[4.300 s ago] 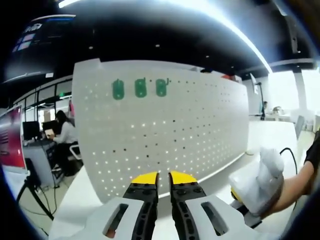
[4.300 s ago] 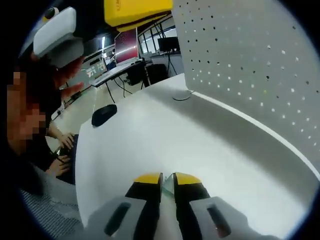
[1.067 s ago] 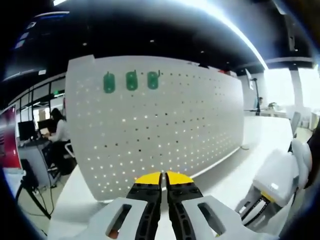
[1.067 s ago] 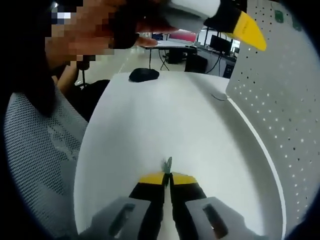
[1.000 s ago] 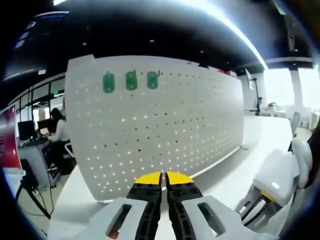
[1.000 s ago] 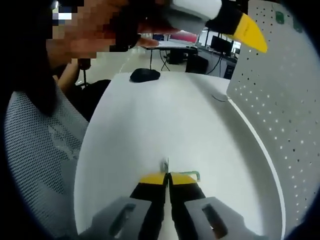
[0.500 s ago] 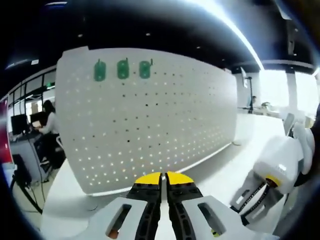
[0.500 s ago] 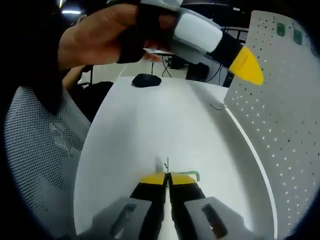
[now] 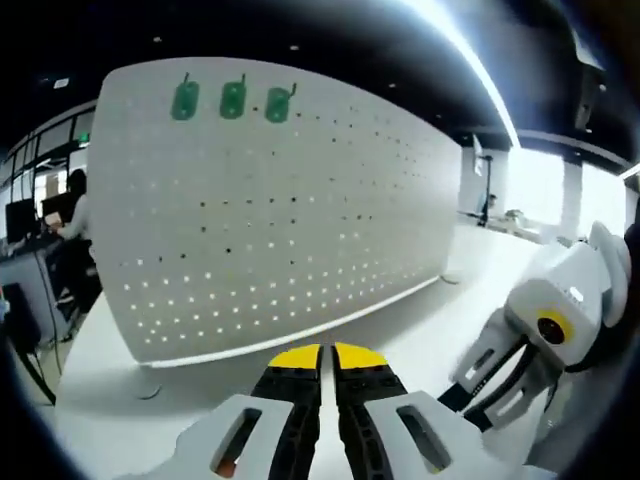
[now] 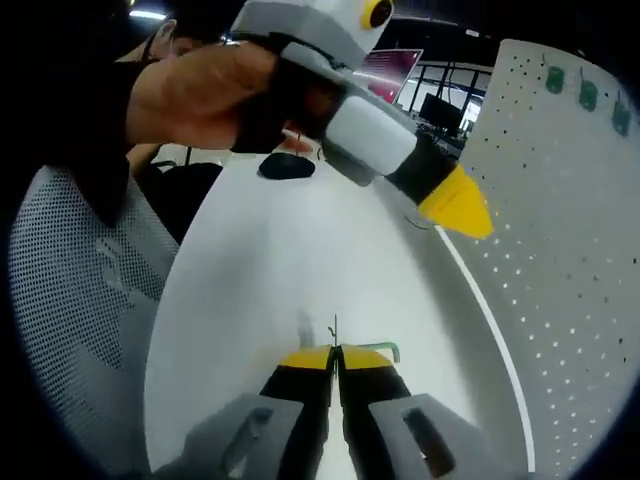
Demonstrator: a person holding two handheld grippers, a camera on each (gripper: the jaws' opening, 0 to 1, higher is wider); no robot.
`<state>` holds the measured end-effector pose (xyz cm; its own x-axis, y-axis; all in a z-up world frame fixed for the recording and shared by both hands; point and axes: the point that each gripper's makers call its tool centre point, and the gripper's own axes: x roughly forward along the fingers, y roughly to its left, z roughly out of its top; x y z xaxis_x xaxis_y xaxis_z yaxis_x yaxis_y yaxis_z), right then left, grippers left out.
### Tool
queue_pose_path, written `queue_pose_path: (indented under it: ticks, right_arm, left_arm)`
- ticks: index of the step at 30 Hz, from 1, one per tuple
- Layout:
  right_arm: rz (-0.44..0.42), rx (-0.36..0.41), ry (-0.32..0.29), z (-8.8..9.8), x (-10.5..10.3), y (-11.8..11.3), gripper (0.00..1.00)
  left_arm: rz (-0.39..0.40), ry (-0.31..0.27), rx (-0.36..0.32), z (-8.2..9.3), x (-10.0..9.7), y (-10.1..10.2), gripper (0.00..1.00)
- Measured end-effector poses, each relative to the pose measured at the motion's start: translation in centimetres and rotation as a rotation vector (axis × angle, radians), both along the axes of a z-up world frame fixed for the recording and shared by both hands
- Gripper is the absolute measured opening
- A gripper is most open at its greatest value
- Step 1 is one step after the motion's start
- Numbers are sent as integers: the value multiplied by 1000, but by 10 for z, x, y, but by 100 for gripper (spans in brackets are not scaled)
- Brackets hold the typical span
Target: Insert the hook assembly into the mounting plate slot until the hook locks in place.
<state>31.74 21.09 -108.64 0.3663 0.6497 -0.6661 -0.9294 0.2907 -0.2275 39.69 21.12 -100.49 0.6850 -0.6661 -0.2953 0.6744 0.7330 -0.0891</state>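
1. Your right tongs [image 10: 335, 357] are pinched on the green hook [image 10: 383, 349], low over the white tabletop [image 10: 270, 260].
2. Your left tongs [image 9: 321, 357] are closed, holding nothing, facing the white pegboard [image 9: 300, 200].

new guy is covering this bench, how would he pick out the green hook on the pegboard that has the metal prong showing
Find the big white pegboard standing upright on the white table. Near its top corner in the left gripper view sits a row of three small green hooks. The one wanted is the hook at the end nearest the board's middle: a thin prong sticks up beside its top, plainer than on its two neighbours.
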Motion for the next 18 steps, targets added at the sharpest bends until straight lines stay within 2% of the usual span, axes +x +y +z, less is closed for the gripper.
queue_pose_path:
  ticks: [4, 14, 18]
  right_arm:
    - [0, -5, -17, 4, 0, -3, 0]
    - [3, -22, -71, 12, 4, -9, 0]
    - [11, -33, -109, 17, 4, -12, 0]
  left_arm:
    - [-32, 34, -5, -6, -4, -6, 3]
    - [-92, 154, -91, -18, -12, -13, 3]
    - [-140, 241, -156, -24, -21, -21, 4]
